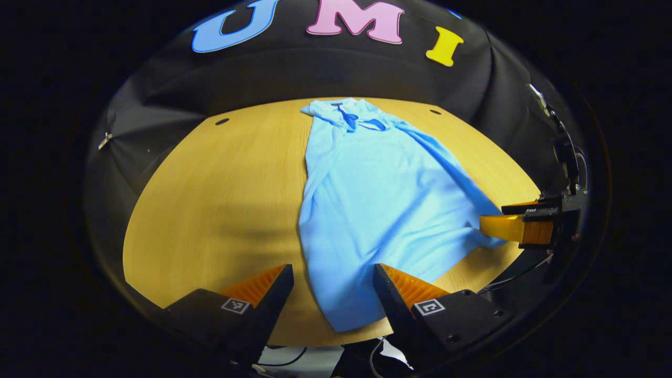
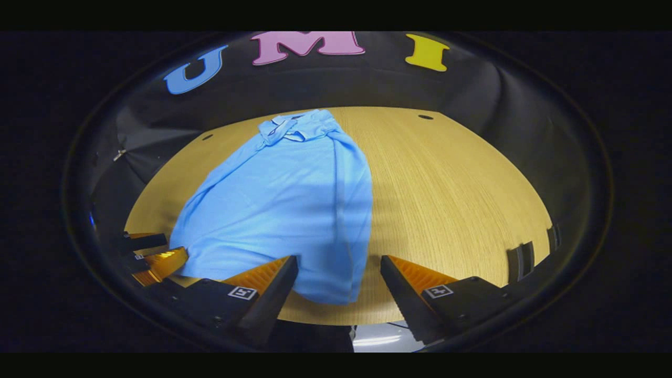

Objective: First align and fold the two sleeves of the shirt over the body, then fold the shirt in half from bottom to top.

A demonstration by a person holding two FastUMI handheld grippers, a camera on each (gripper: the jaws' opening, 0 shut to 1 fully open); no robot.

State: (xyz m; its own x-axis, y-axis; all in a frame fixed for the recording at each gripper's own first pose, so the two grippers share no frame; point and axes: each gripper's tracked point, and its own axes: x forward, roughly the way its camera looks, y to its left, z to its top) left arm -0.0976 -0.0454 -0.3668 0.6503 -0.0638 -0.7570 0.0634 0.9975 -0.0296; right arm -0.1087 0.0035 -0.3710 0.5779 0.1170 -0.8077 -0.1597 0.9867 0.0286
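So there's one light blue short-sleeved polo shirt (image 1: 378, 205) lying on a round light wooden table (image 1: 220, 199). Its long axis runs straight away from the near edge: collar at the far end toward the black cloth booth wall (image 1: 325, 73), hem at the near end, with the bottom corner reaching almost to the table's near rim. In the left gripper view the shirt sits right of the table's middle, and its left side looks already folded in, giving a fairly straight long edge there. In the right gripper view it sits left of the middle, again with a straight folded-looking edge on the side toward bare wood.

Two grippers in total. The left gripper (image 1: 333, 286) has its two fingers spread wide apart, hovering over the near hem of the shirt with cloth showing in the gap between them; nothing is pinched. The right gripper (image 2: 338, 278) is spread wide too, with the bottom corner of the shirt visible between its fingers, not clamped on anything as far as I can see.

In the left gripper view the other gripper also shows far off at the right rim, its tip right at the shirt's lower right edge, where the cloth bunches a bit. Can't tell if it's actually touching.

I count two small dark holes (image 1: 222, 121) in the tabletop, both near the far edge, one on each side of the collar.
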